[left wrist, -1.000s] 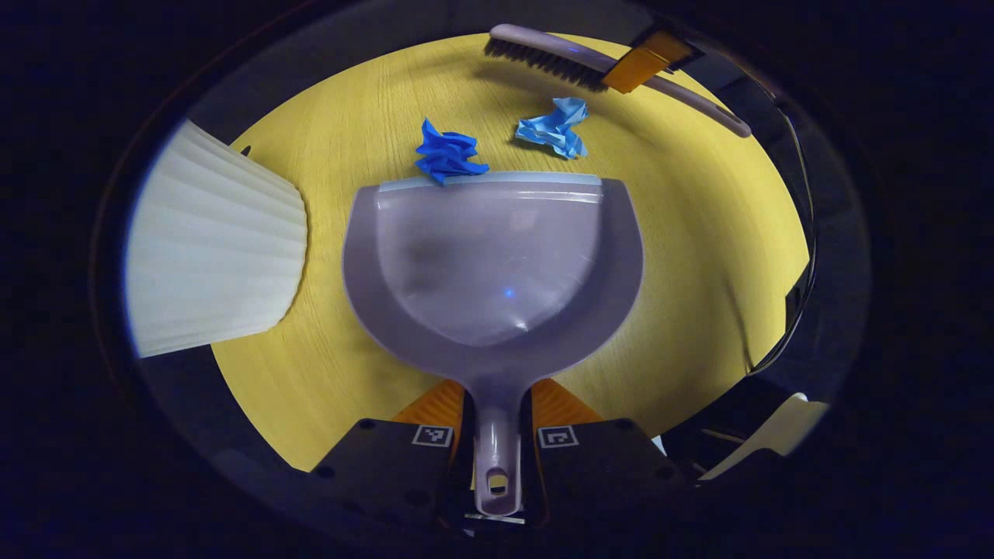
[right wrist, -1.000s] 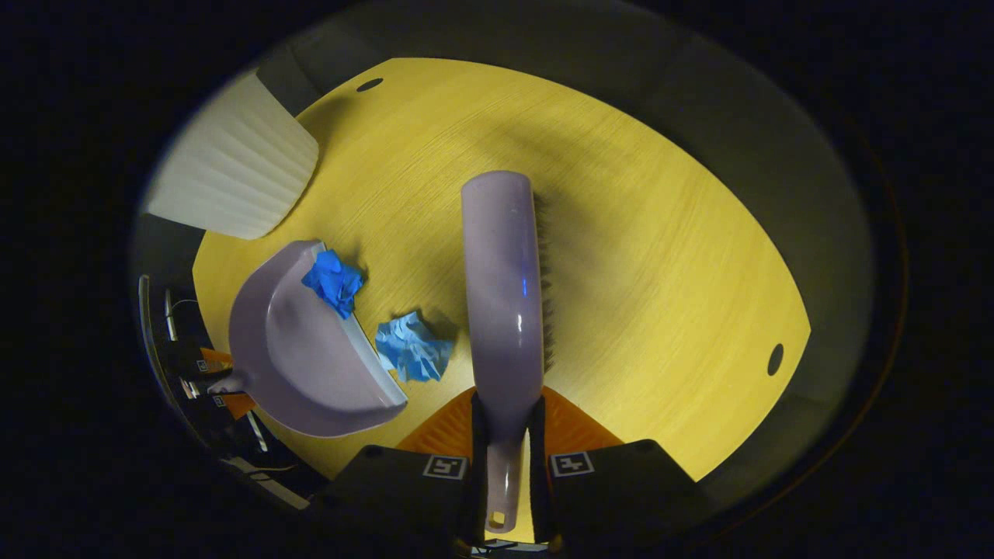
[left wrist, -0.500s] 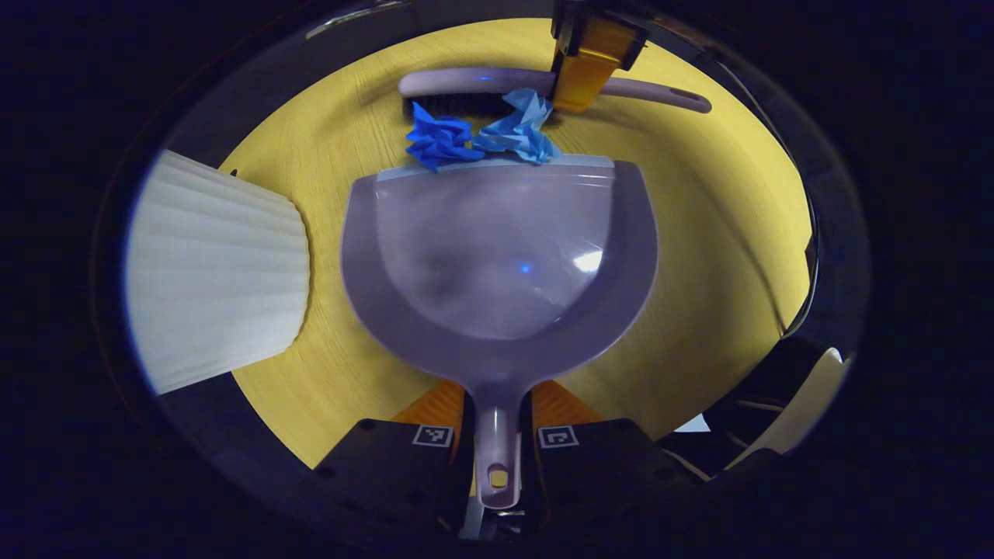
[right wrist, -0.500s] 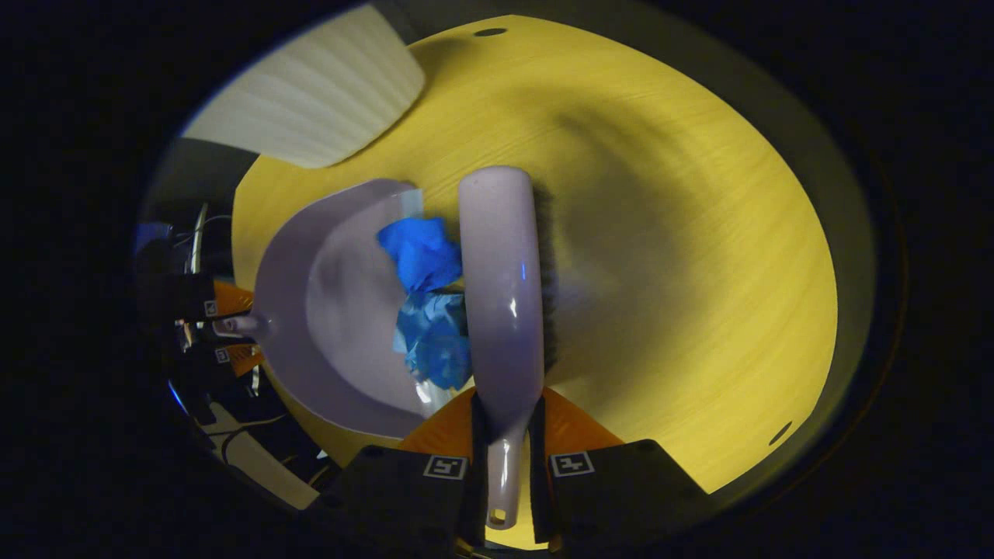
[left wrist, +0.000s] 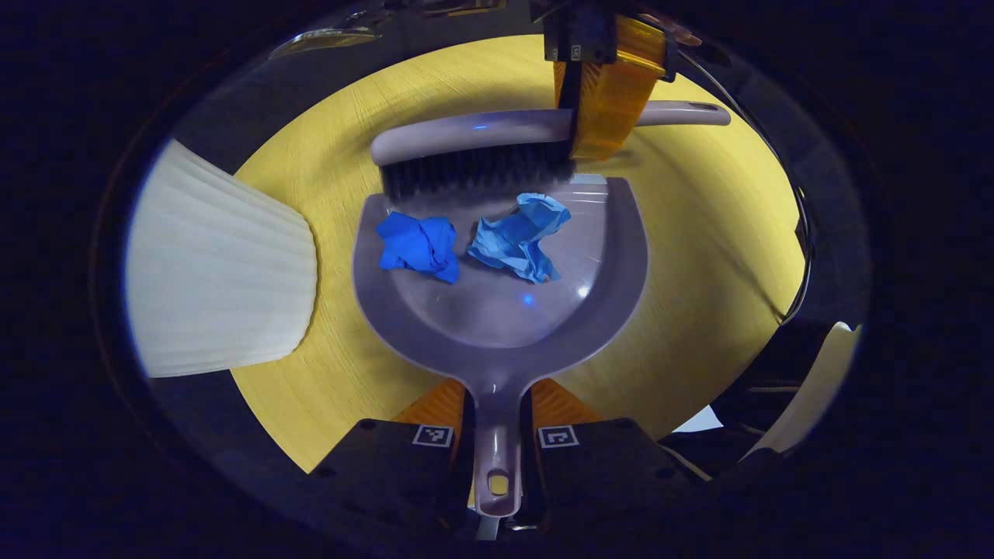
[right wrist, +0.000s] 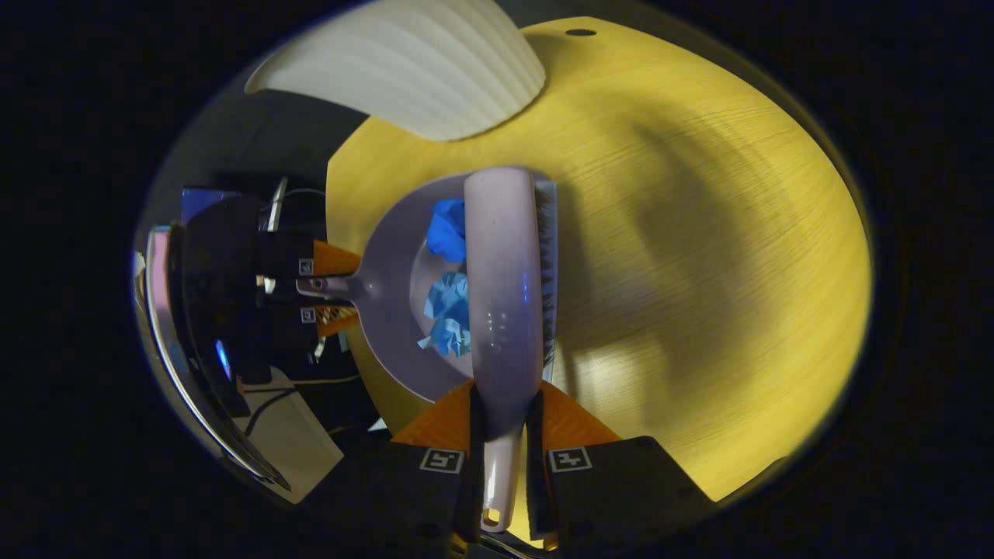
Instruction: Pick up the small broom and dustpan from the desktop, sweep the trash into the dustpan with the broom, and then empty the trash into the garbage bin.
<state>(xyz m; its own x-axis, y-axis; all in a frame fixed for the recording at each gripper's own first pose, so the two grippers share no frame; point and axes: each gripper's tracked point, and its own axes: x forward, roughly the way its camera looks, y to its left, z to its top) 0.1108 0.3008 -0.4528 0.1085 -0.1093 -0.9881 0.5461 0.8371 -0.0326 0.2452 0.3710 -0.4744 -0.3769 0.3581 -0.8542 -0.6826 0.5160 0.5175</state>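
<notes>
My left gripper (left wrist: 498,404) is shut on the handle of the grey dustpan (left wrist: 497,326), whose front lip rests on the yellow round table (left wrist: 699,256). Two crumpled blue papers lie inside the pan: a dark one (left wrist: 418,246) and a lighter one (left wrist: 519,237). My right gripper (right wrist: 505,411) is shut on the handle of the grey broom (right wrist: 505,287). The broom (left wrist: 474,144) lies across the pan's lip, bristles down. In the right gripper view the dustpan (right wrist: 396,310) sits left of the broom with both papers (right wrist: 450,310) in it, and the left gripper (right wrist: 330,289) holds its handle.
A white ribbed garbage bin (left wrist: 217,272) stands at the table's left edge, seen as the bin (right wrist: 411,70) at the top in the right gripper view. Dark equipment and cables (right wrist: 233,310) lie beyond the table edge behind the left gripper.
The broom has swept toward the dustpan, pushing both blue papers over the lip and into the pan. The dustpan has stayed in my left gripper on the table.
</notes>
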